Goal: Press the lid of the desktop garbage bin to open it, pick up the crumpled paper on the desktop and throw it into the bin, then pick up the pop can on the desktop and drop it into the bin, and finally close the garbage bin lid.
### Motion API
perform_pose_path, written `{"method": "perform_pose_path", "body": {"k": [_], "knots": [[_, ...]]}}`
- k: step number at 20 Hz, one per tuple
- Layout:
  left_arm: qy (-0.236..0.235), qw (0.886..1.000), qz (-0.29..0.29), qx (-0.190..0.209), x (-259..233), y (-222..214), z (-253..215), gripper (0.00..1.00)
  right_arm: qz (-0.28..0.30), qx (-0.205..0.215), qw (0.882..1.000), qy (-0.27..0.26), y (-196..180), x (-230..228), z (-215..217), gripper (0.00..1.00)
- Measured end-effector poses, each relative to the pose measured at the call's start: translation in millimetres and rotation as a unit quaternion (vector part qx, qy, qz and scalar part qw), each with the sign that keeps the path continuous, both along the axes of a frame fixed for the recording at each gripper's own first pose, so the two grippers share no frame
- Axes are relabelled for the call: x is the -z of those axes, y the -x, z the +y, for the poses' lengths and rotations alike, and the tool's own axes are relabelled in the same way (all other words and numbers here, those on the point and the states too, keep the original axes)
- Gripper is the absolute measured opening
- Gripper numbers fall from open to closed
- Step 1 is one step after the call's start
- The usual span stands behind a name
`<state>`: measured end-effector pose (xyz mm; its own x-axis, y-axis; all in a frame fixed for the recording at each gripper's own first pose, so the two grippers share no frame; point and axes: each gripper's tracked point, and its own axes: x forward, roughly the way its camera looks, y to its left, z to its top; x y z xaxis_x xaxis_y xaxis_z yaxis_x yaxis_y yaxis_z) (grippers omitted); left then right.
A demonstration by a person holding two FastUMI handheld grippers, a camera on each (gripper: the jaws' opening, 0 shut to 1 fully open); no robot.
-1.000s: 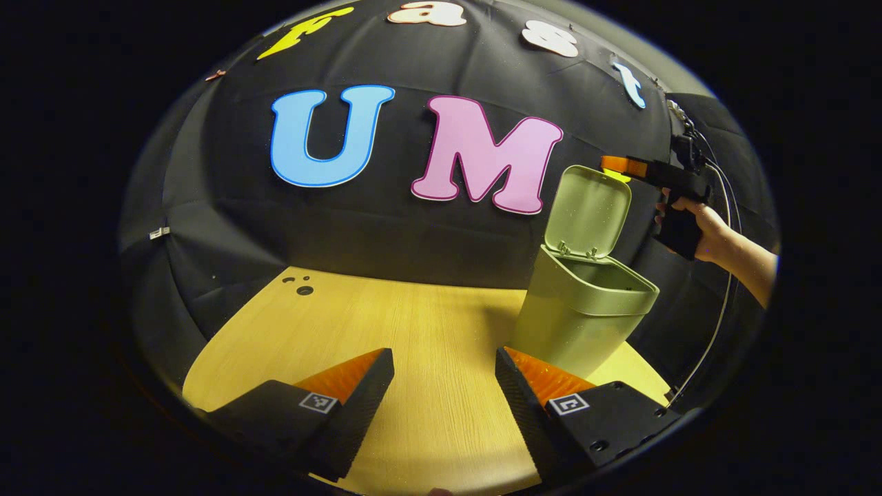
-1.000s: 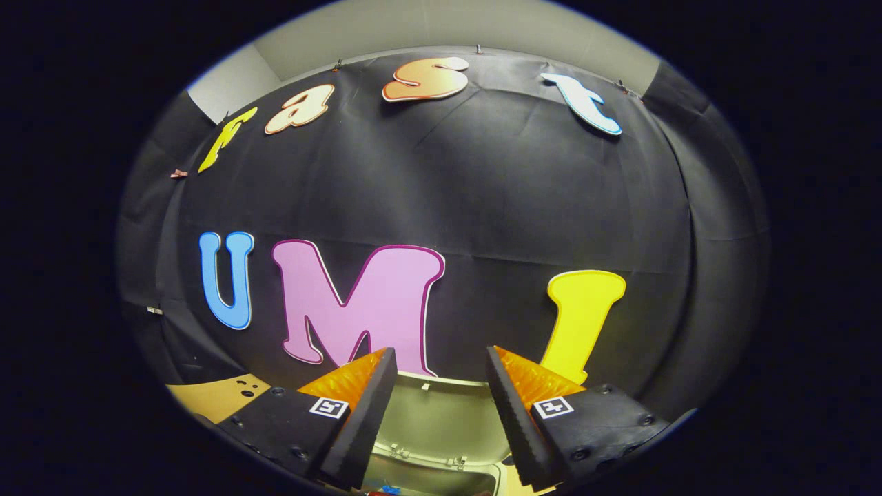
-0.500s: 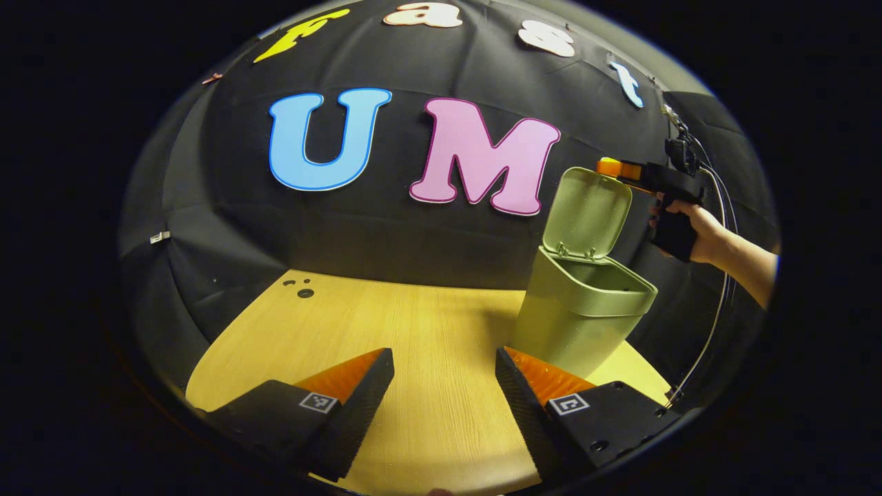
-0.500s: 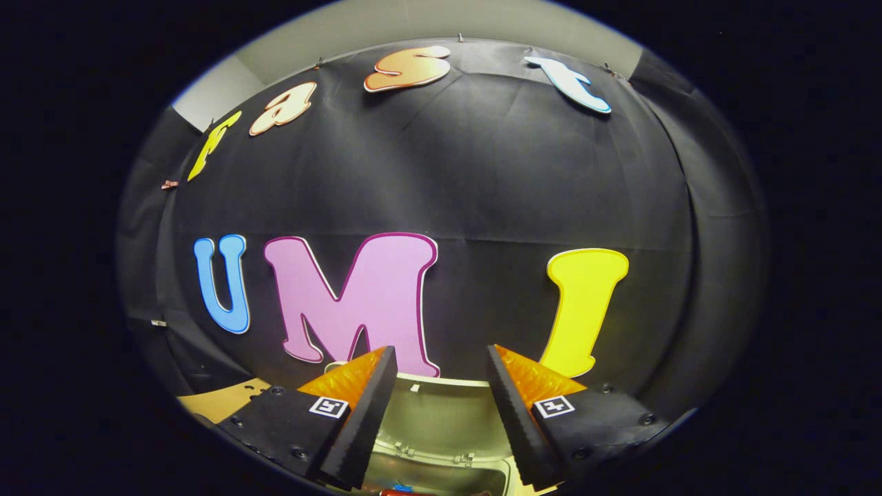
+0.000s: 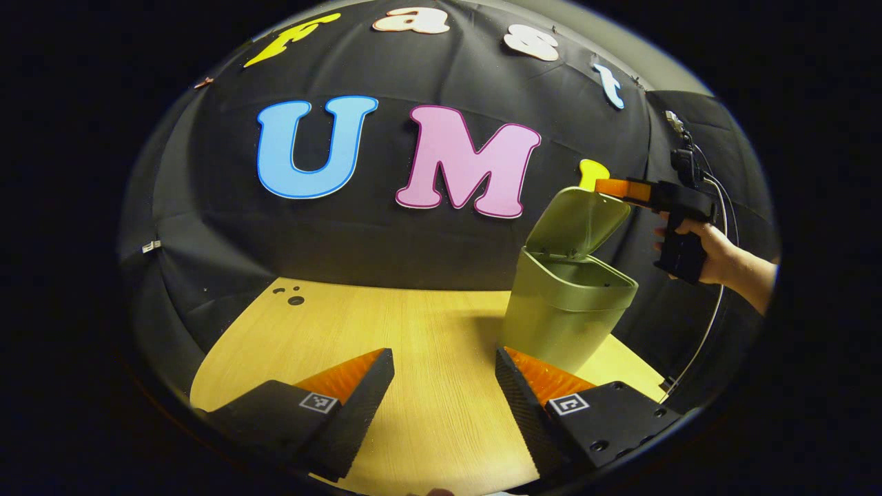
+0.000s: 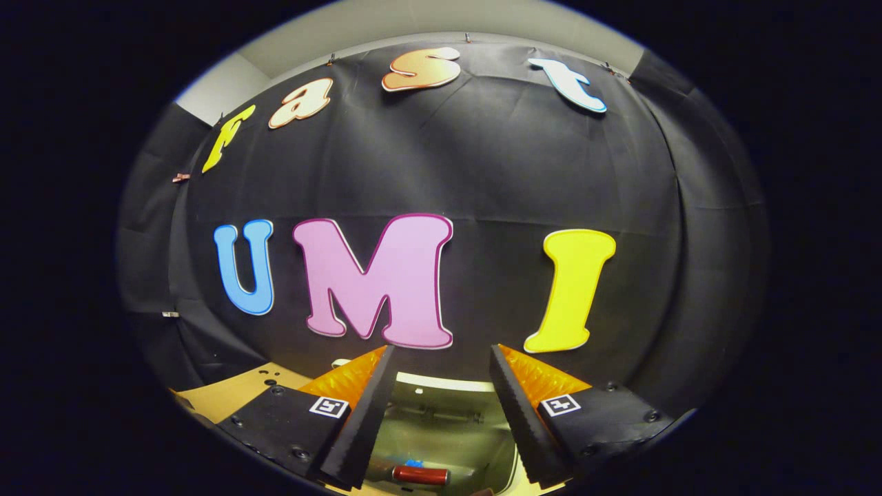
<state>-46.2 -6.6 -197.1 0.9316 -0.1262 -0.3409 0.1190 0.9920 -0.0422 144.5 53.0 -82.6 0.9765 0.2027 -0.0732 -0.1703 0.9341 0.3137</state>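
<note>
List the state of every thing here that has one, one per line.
lid: partly open, tilted forward over the bin, right tongs at its top edge
garbage bin: upright on the table
pop can: lying inside the bin
left tongs: open, empty
right tongs: open, empty

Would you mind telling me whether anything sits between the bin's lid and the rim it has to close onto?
Nothing visible does. In the left gripper view the lid tilts over the garbage bin, the right gripper at its top edge. The pop can lies down inside.
</note>
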Motion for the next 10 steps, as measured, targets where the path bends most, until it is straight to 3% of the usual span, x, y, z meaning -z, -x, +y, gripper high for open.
{"method": "perform_pose_path", "body": {"k": [1,10], "knots": [[-0.001,1.0,-0.001,0.001,-1,2,1,0.95,0.008,-0.003,1.0,0.004,7,6,3,0.86],[0.001,1.0,-0.008,0.006,-3,21,-4,0.95,0.099,-0.042,0.994,0.029,54,79,44,0.9]]}}
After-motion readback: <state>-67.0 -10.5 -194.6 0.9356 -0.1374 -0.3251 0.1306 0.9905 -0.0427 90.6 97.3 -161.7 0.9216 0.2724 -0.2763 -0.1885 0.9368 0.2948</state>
